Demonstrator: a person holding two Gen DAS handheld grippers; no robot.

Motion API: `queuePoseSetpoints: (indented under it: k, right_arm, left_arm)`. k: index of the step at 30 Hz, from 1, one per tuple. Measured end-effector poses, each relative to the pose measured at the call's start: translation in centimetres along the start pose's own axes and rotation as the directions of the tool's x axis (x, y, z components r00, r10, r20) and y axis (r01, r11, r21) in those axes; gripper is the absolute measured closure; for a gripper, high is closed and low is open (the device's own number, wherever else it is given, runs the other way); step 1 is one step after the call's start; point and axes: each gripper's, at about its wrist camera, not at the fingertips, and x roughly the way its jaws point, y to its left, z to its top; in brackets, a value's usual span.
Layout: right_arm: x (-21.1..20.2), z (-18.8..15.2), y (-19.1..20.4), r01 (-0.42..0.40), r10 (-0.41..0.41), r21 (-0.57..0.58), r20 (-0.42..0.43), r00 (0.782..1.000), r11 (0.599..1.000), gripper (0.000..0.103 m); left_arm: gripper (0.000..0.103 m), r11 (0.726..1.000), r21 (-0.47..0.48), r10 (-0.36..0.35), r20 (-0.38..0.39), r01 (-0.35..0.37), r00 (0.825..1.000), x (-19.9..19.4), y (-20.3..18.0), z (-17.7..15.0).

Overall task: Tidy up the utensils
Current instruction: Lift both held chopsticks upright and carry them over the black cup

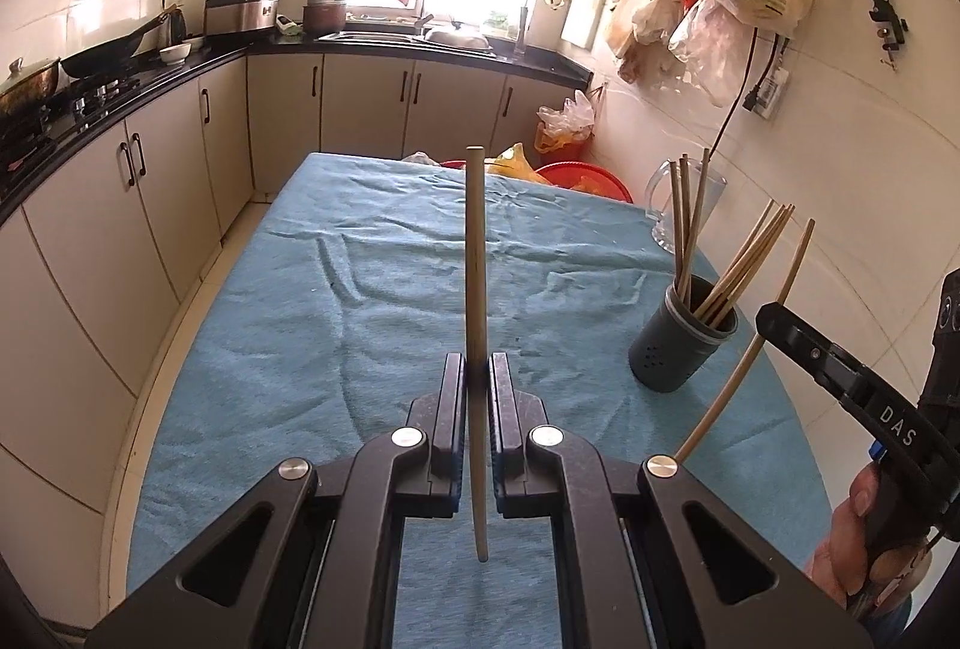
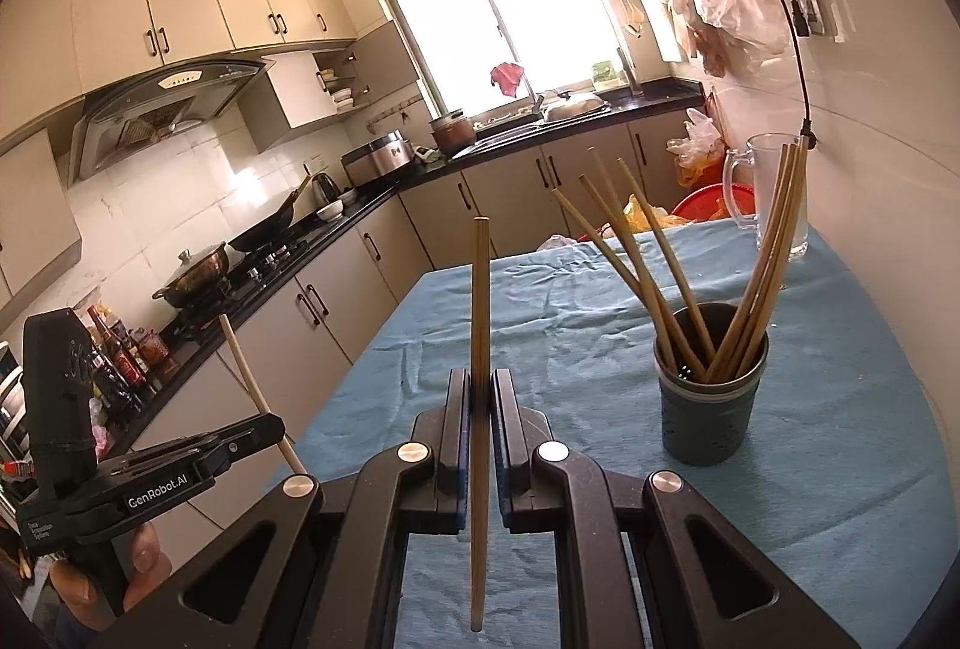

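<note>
My left gripper (image 1: 478,370) is shut on a pale wooden chopstick (image 1: 474,253) held upright above the blue table cloth (image 1: 336,301). My right gripper (image 2: 479,388) is shut on another chopstick (image 2: 480,301), also upright. A dark grey round holder (image 1: 681,343) with several chopsticks stands on the right side of the table; it also shows in the right wrist view (image 2: 708,397). The right gripper (image 1: 774,319) with its chopstick (image 1: 780,289) sits just right of the holder. The left gripper (image 2: 273,424) shows at the lower left of the right wrist view.
A clear glass jug (image 1: 684,199) stands behind the holder by the tiled wall; it also shows in the right wrist view (image 2: 768,187). A red basin (image 1: 582,178) and bags lie beyond the table's far end. Kitchen cabinets and a stove (image 1: 90,97) run along the left.
</note>
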Motion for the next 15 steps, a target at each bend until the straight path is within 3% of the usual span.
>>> queuePoseSetpoints:
  k: [15]
  right_arm:
    - [-2.2, 1.2, -3.1, 0.033, -0.036, 0.048, 0.055, 0.998, 0.998, 0.096]
  left_arm:
    - [0.097, 0.998, 0.054, -0.012, 0.003, 0.011, 1.000, 0.6, -3.0, 1.2]
